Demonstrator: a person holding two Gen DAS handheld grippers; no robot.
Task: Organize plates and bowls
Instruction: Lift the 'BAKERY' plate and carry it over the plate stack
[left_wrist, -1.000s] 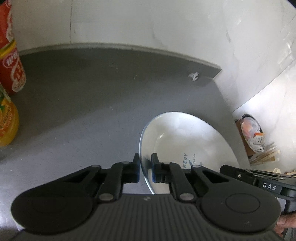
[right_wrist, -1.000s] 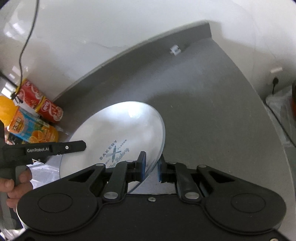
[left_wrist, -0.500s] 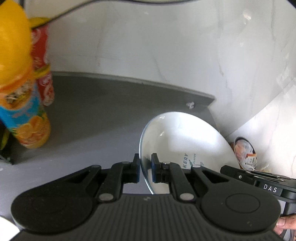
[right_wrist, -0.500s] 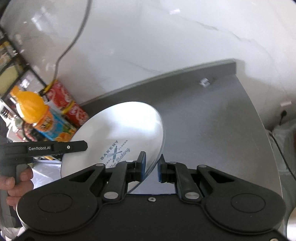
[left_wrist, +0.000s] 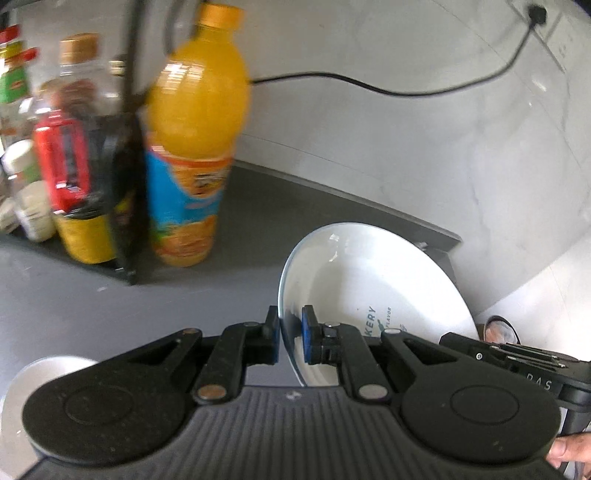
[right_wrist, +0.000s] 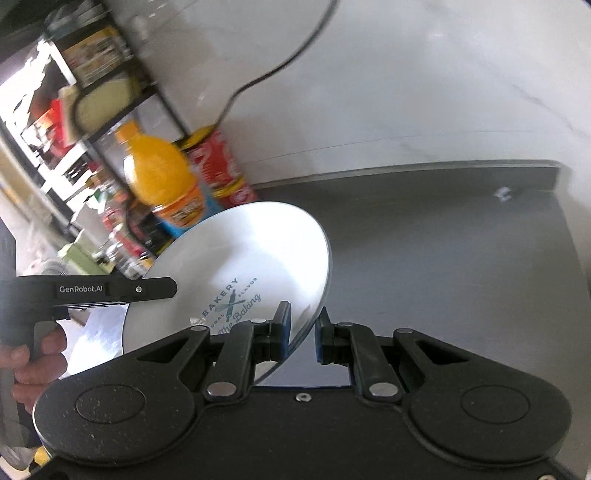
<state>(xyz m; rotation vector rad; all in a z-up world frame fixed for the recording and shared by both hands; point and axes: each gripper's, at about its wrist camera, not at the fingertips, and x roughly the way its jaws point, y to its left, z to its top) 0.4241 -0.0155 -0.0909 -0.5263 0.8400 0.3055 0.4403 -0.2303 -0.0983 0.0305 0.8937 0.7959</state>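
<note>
Left wrist view: the left claw (left_wrist: 290, 339) pinches the near rim of a white plate (left_wrist: 373, 291) printed with a bakery logo, held tilted above the dark worktop (left_wrist: 92, 306). In the right wrist view, the right claw (right_wrist: 302, 334) grips the plate's opposite rim between narrow jaws. Farther back, an orange juice bottle (left_wrist: 192, 140) and red cans (right_wrist: 221, 173) stand at the worktop's far left edge by the wall.
</note>
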